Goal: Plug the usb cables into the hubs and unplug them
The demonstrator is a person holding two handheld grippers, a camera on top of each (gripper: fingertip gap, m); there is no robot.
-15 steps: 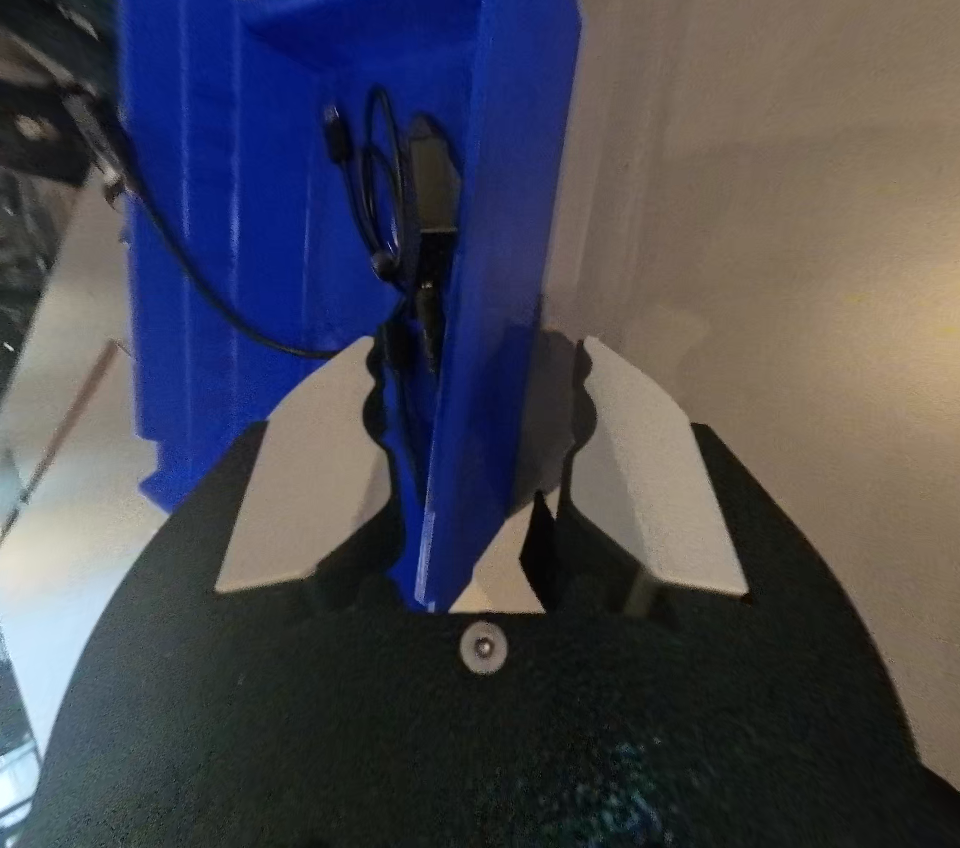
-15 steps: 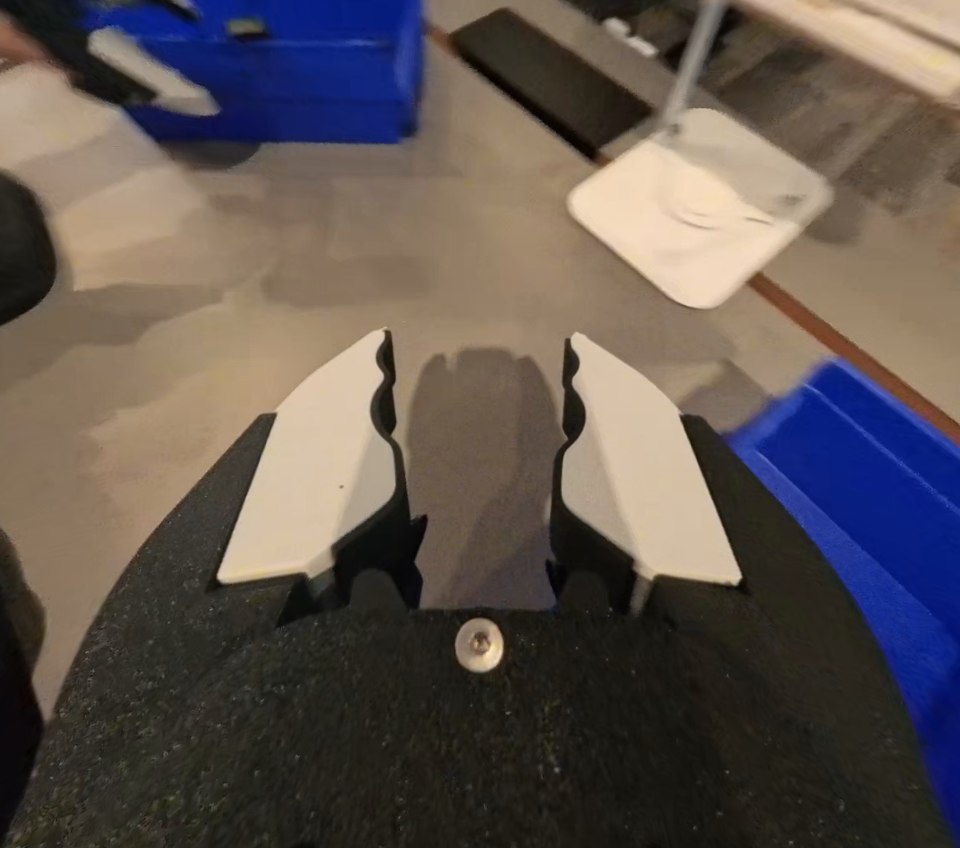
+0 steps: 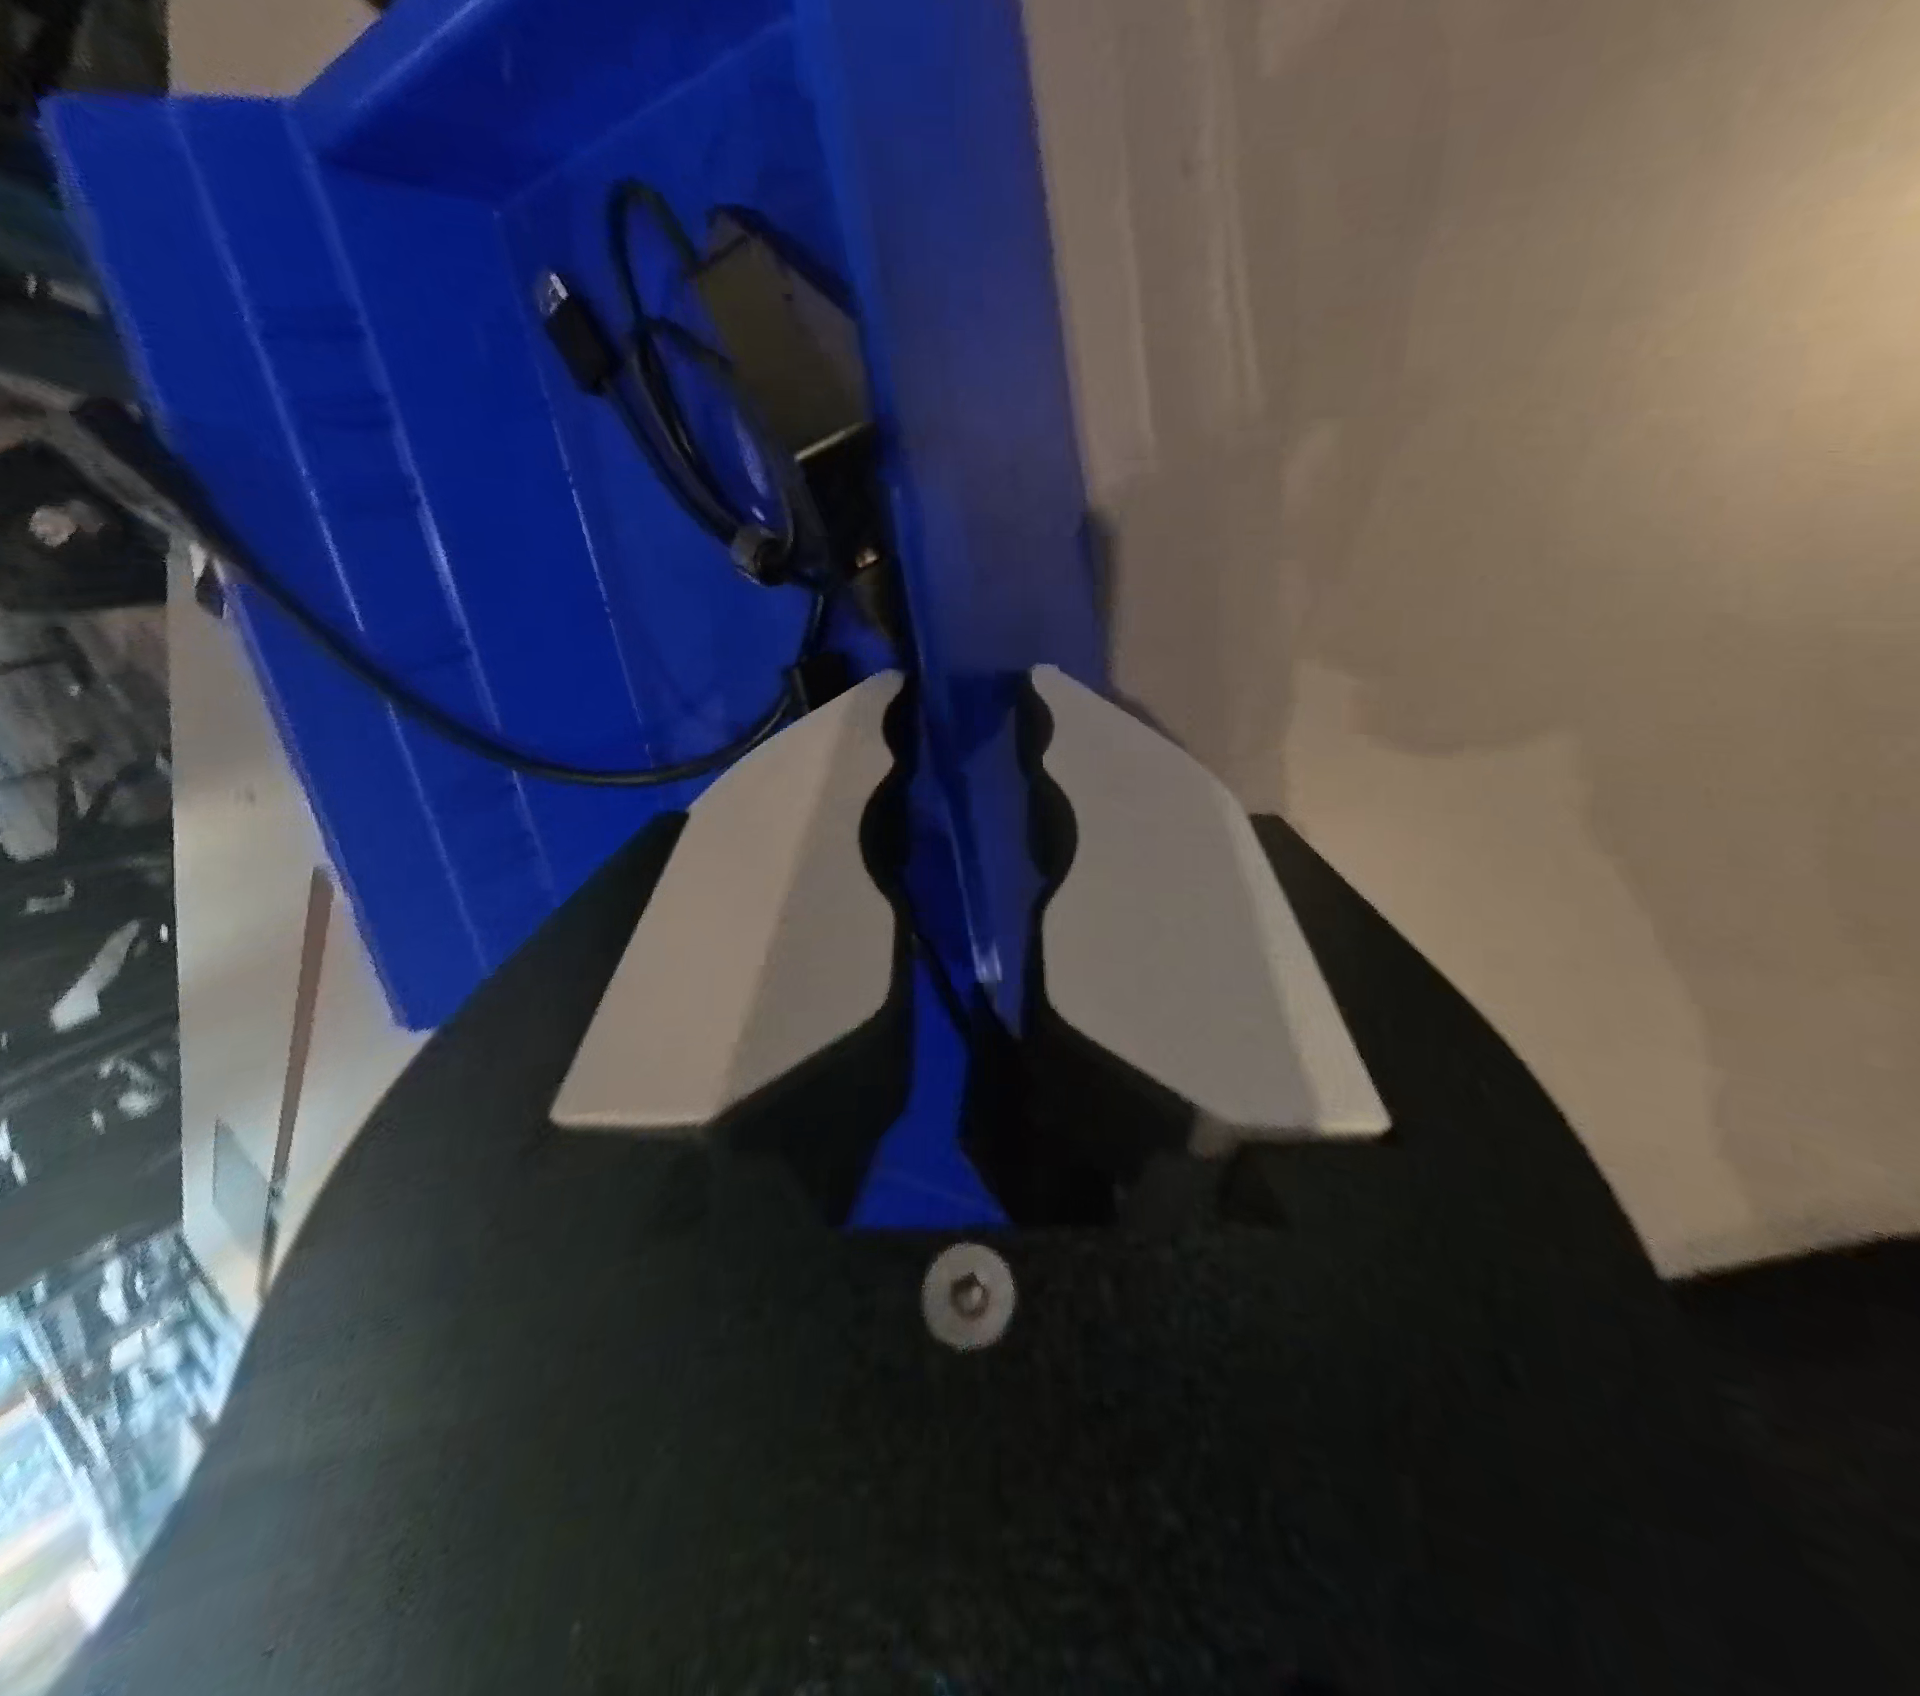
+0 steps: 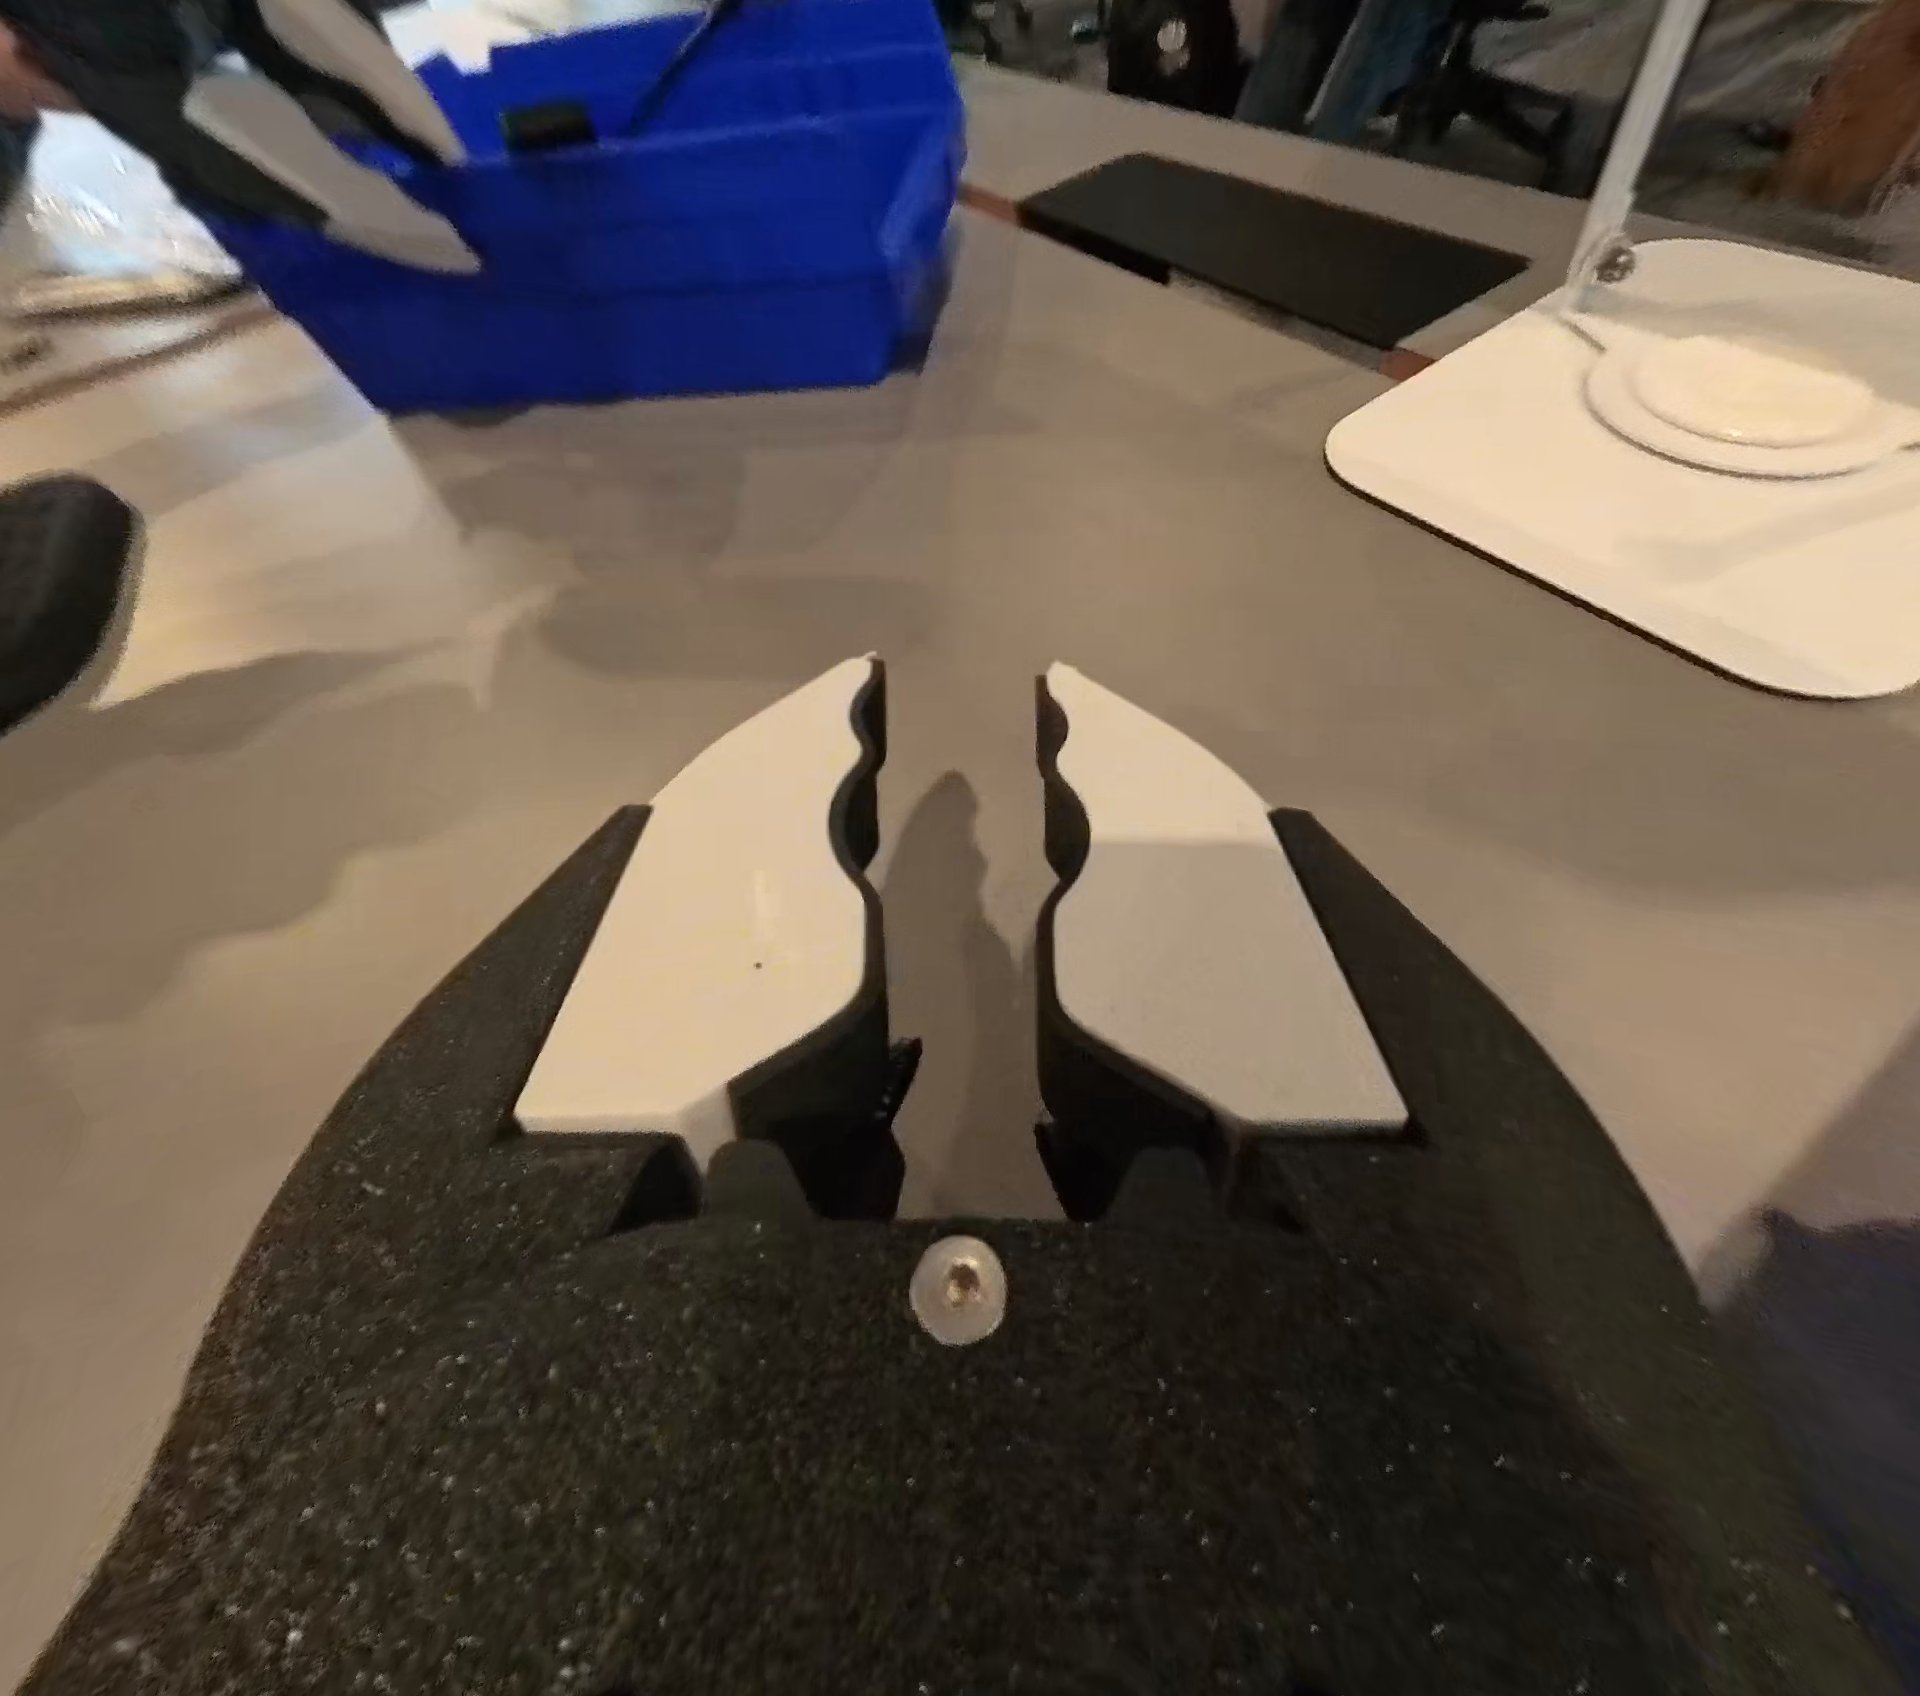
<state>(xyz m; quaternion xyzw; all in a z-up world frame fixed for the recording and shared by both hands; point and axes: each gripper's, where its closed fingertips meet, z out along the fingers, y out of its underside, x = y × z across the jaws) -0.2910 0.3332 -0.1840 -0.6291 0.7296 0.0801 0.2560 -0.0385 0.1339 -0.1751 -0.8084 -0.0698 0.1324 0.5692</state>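
usb cable (image 3: 644, 358) — hub (image 3: 784, 327) half-hidden

Blue bin (image 3: 436, 503) wall hides the lower end of the USB hub (image 3: 779, 327) and part of the black cable (image 3: 665, 399). Motion blur smears both. Right wrist view: white stand base (image 4: 1621, 524) cut off by right edge, background furniture blurred.

- No words, numbers or signs can be read in either view.
- The blue bin (image 3: 914, 212) has no label that shows.
- The black hub (image 3: 779, 327) in the bin shows no letters; it is blurry.
- The white stand (image 4: 1662, 524) is plain.
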